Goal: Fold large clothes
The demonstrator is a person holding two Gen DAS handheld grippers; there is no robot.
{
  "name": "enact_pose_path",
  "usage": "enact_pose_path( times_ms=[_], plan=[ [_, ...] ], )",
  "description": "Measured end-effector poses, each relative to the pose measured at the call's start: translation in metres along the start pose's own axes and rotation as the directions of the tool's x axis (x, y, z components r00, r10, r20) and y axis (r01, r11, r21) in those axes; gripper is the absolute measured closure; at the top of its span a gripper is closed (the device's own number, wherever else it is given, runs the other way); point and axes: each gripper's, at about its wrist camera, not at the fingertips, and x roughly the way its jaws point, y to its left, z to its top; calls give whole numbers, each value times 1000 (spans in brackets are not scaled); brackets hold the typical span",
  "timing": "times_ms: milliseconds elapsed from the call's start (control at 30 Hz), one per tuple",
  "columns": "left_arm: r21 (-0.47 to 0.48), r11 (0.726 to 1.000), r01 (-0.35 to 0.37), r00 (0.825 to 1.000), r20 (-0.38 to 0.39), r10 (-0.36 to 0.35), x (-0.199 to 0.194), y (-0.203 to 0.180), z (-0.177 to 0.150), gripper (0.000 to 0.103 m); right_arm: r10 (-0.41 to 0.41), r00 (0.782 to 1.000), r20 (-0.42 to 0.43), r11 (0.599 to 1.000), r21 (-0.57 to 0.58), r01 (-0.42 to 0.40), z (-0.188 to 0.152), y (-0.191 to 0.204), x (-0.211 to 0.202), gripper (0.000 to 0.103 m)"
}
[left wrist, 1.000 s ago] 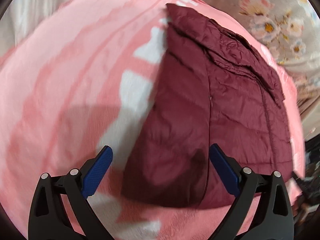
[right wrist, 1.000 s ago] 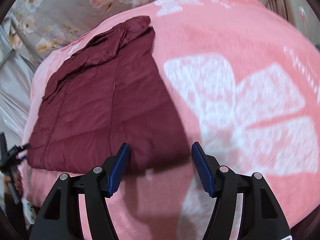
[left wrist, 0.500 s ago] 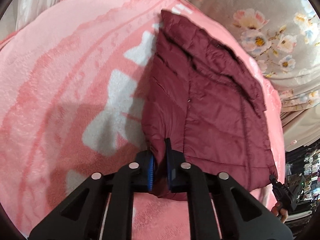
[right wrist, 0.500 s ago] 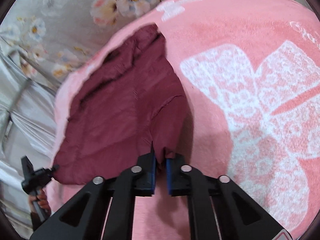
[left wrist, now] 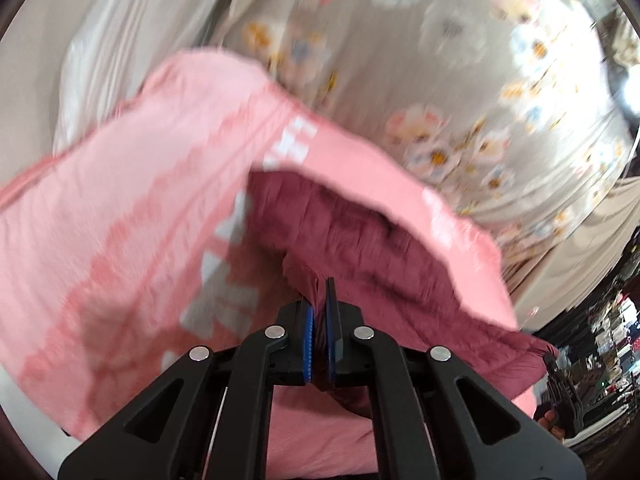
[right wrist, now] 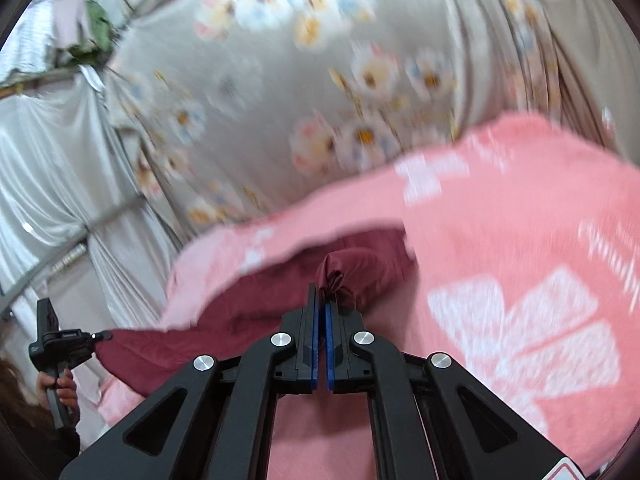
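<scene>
Fingers (left wrist: 306, 340) of the left gripper (left wrist: 319, 320) and of the right gripper (right wrist: 320, 320) are clenched on the near hem corners of the maroon jacket (left wrist: 400, 276), raised above the pink blanket (left wrist: 120, 220) on the bed. The lengthwise fold looks done; the hem-to-collar fold appears under way, not yet laid down.

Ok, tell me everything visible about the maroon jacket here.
The maroon jacket looks like thin quilted, slightly shiny fabric. It lies on the pink blanket, its near edge lifted and bunched. The left gripper and right gripper each pinch a near corner. Motion blur hides finer detail.
</scene>
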Motion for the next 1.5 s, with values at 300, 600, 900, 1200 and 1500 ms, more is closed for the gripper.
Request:
enact_pose_path(
  times_ms=[300,600,900,1200,1500],
  plan=[
    [99,995,0,993,114,-12,23,-41,78,99,29,993,118,999,-31,-26,74,17,47,101],
    [126,965,-228,973,-16,232,217,-24,140,98,-106,991,-84,988,103,115,82,-35,252,101],
    [182,904,-387,889,-186,418,361,32,106,96,-243,920,-309,948,124,292,19,-88,381,101],
    [199,915,-351,908,-166,384,393,45,87,95,-279,874,-397,929,118,350,-19,-114,420,99],
    [133,941,-312,928,-167,332,360,47,106,82,-307,895,-323,919,145,367,10,-106,385,75]
  ],
)
